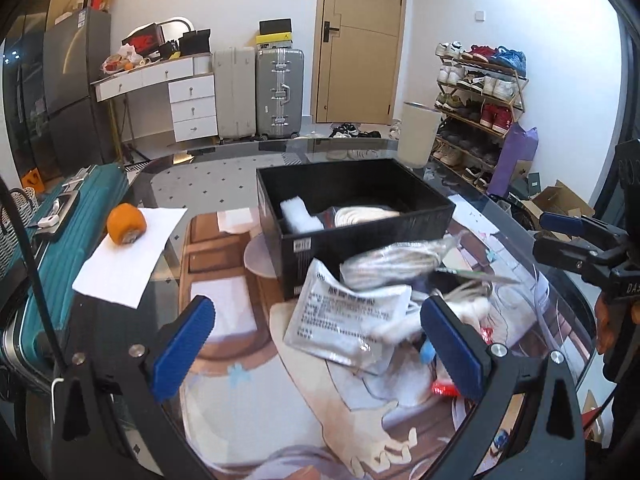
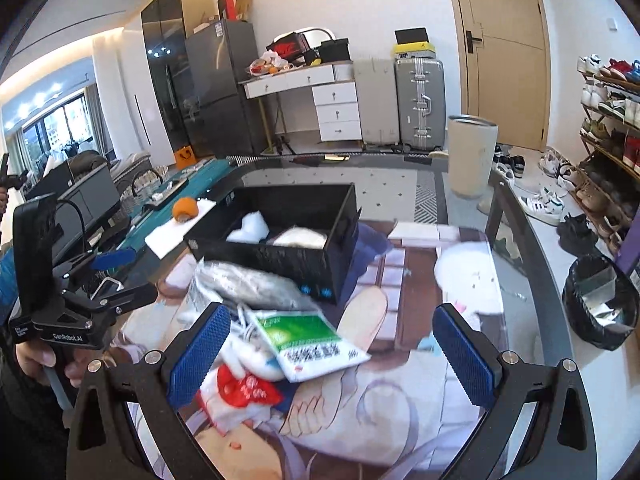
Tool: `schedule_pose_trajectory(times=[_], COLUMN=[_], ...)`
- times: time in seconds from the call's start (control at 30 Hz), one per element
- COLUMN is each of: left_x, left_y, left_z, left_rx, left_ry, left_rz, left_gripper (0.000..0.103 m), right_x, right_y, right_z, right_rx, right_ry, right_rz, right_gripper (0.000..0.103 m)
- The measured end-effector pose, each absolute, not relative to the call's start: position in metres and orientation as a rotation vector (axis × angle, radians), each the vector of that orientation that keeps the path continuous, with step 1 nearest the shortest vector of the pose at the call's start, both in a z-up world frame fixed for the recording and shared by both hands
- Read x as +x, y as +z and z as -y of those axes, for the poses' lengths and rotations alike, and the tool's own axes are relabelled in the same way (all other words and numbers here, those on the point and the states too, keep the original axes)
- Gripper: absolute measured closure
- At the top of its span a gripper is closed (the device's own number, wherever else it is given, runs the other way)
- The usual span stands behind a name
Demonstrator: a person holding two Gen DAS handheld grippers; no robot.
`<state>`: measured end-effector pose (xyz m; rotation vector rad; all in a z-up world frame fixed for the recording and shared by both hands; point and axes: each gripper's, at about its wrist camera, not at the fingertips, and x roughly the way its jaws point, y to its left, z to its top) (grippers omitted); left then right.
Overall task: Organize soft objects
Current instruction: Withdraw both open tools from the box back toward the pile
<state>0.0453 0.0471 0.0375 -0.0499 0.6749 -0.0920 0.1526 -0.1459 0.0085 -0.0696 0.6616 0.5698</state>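
A black box (image 1: 362,236) (image 2: 280,256) stands on the table and holds white cotton (image 1: 300,216) (image 2: 250,226) and a pale coiled roll (image 1: 366,213) (image 2: 302,239). In front of it lies a pile of soft packs: a bagged rope bundle (image 1: 394,262) (image 2: 248,284), a flat white pack (image 1: 348,320), a green-and-white pack (image 2: 310,338) and a red-and-white bag (image 2: 244,390). My left gripper (image 1: 320,348) is open above the flat pack. My right gripper (image 2: 332,356) is open over the green pack, holding nothing.
An orange roll (image 1: 125,224) (image 2: 185,209) lies on white paper (image 1: 128,256) at the table's left. A teal suitcase (image 1: 60,240) stands beside the table. A pale bin (image 2: 472,156) and a black trash bag (image 2: 600,304) stand right. The glass table (image 2: 420,380) has a printed mat.
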Motion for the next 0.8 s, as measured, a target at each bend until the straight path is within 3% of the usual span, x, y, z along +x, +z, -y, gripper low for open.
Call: schedule_pose_trajectory(times=[0.8], left_x=[0.024], left_y=[0.028], left_z=[-0.056], left_rx=[-0.074], left_ry=[0.002], left_rz=[-0.648], left_gripper=[0.000], right_x=[0.119], right_y=[-0.042], right_z=[0.102], right_rx=[-0.139], right_ry=[0.636], right_rz=[-0.783], right_gripper=[0.000])
